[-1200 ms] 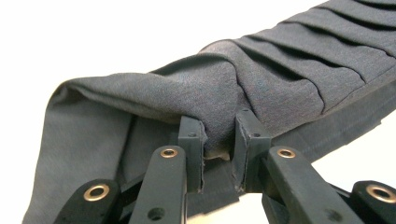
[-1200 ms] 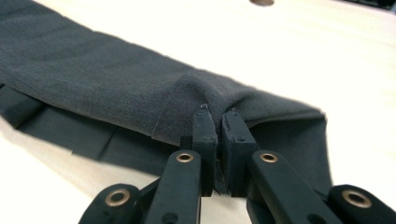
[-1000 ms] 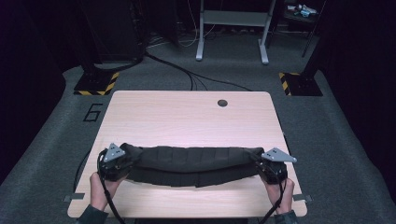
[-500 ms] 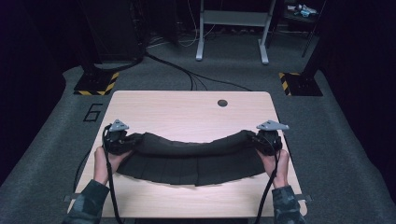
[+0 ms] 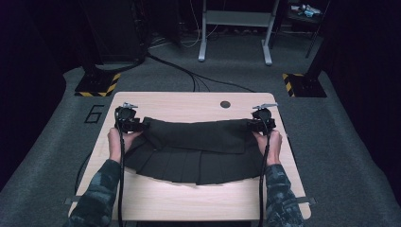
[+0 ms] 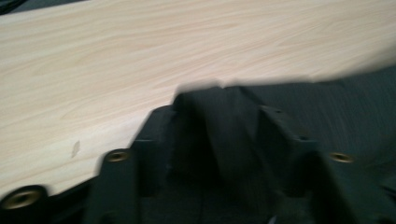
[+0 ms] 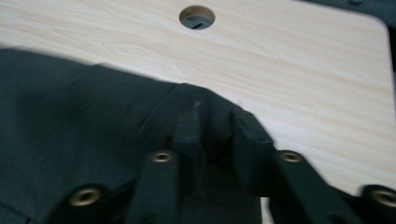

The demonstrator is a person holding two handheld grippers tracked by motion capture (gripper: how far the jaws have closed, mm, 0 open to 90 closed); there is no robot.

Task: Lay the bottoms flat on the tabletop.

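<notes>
A black pleated skirt (image 5: 198, 151) lies spread on the light wooden table (image 5: 189, 101), waistband toward the far side and hem toward the person. My left gripper (image 5: 142, 125) is at the waistband's left end and my right gripper (image 5: 250, 125) at its right end. In the left gripper view the jaws (image 6: 219, 107) stand apart with a fold of the skirt (image 6: 345, 107) loose between them. In the right gripper view the jaws (image 7: 215, 126) show a narrower gap, with the skirt's corner (image 7: 70, 116) still between them. Both pairs of jaws have just been opening.
A round cable hole (image 5: 225, 104) sits near the table's far edge, also seen as the hole (image 7: 197, 17) ahead of my right gripper. Beyond the table are grey carpet, cables (image 5: 198, 78), two yellow-black striped bases (image 5: 97, 85) and a metal frame (image 5: 234, 28).
Both grippers carried the bunched skirt away from the person toward the table's middle and spread it out flat. Their jaws, shut on the cloth before, now stand apart.
</notes>
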